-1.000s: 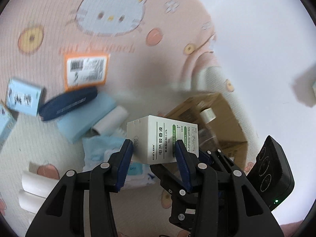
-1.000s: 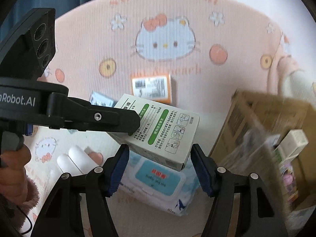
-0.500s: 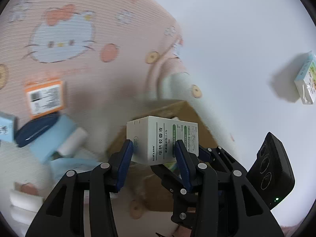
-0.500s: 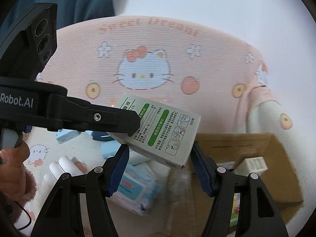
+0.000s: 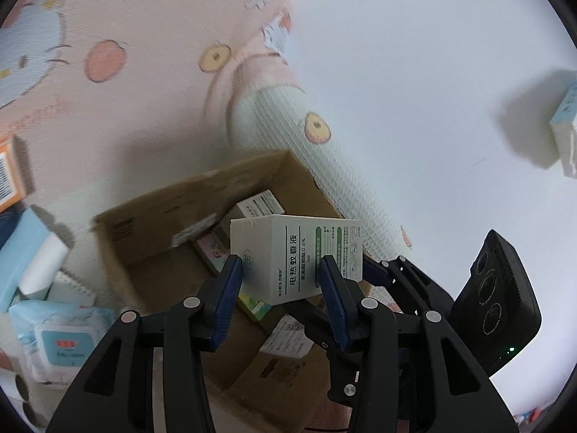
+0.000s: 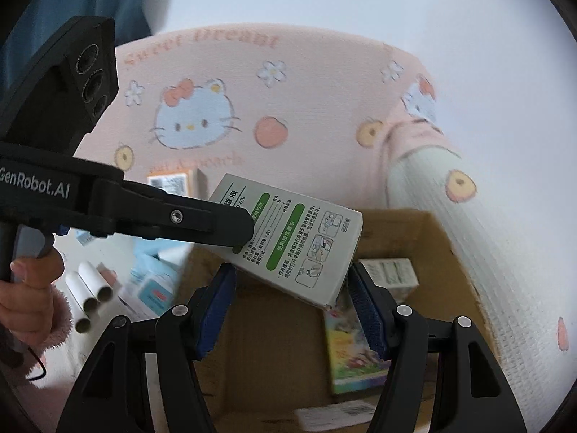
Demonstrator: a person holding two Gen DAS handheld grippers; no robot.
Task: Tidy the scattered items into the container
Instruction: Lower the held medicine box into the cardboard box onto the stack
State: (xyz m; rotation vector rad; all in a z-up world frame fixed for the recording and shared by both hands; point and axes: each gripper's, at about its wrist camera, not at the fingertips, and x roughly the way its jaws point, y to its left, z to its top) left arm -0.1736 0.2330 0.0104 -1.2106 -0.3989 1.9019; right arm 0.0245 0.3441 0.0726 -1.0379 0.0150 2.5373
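Observation:
A white carton with green labels and Chinese print (image 5: 295, 252) is held in the air by both grippers. My left gripper (image 5: 280, 270) is shut on its narrow sides. My right gripper (image 6: 291, 278) grips the same white carton (image 6: 299, 238) at its lower end, both pads against its edges. The carton hangs over the open brown cardboard box (image 5: 144, 231), whose inside (image 6: 270, 342) lies right beneath it. In the right wrist view one of the left gripper's black fingers (image 6: 202, 222) lies across the carton's left end.
Inside the cardboard box lie small white boxes (image 6: 389, 270) and a colourful flat pack (image 6: 353, 353). A wipes pack (image 5: 57, 339), paper rolls (image 6: 90, 296) and an orange box (image 6: 169, 180) lie on the pink cartoon mat. The mat's rolled edge (image 5: 288, 126) borders the box. A hand in a fluffy sleeve (image 6: 29, 288) holds the left gripper.
Both grippers have carried the white carton up and to the right, from above the scattered items on the mat to above the open cardboard box. The grip is unchanged.

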